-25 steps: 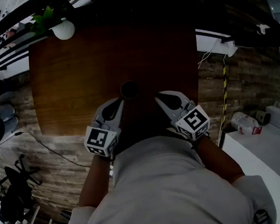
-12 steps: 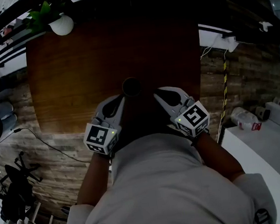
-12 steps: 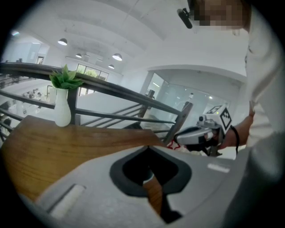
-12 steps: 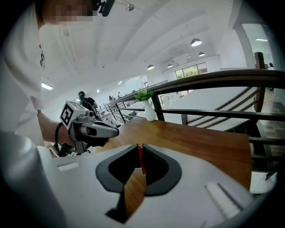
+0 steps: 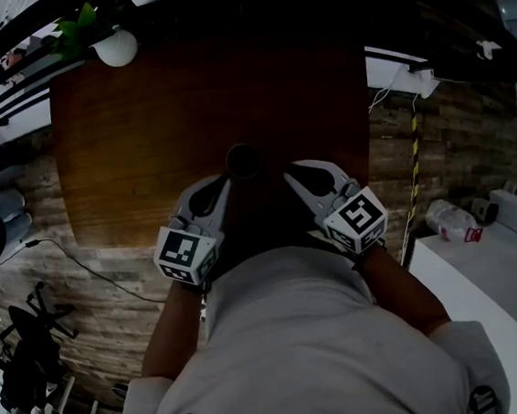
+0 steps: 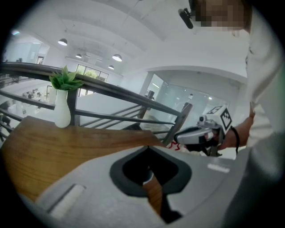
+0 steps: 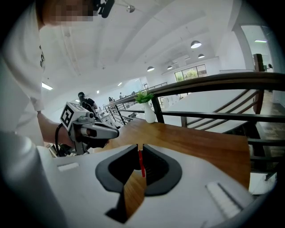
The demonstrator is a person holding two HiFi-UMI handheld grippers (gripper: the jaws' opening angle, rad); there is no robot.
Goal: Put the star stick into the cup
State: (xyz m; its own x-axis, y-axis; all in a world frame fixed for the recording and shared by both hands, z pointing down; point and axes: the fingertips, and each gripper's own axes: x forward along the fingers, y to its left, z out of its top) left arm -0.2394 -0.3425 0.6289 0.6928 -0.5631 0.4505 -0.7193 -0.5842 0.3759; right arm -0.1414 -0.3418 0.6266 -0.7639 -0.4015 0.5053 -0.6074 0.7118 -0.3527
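Star stick (image 7: 141, 163): thin, red, pinched in closed right claw (image 7: 139, 147), ready for dropping
Cup (image 5: 242, 160): dark, round, on brown wooden tabletop (image 5: 139, 122), just beyond both claws
Left claw (image 6: 147, 148): closed, empty

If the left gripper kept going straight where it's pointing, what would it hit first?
Most likely the cup, standing on the table just ahead of the left gripper; depth is unclear.

Count for you: two grippers, the left gripper (image 5: 213, 191) and the right gripper (image 5: 302, 177). One dark cup (image 5: 242, 160). One red star stick (image 7: 140, 164). One wooden counter (image 5: 141, 140). One white vase (image 5: 116, 49), holding one green sprig. That's all you've got on it.
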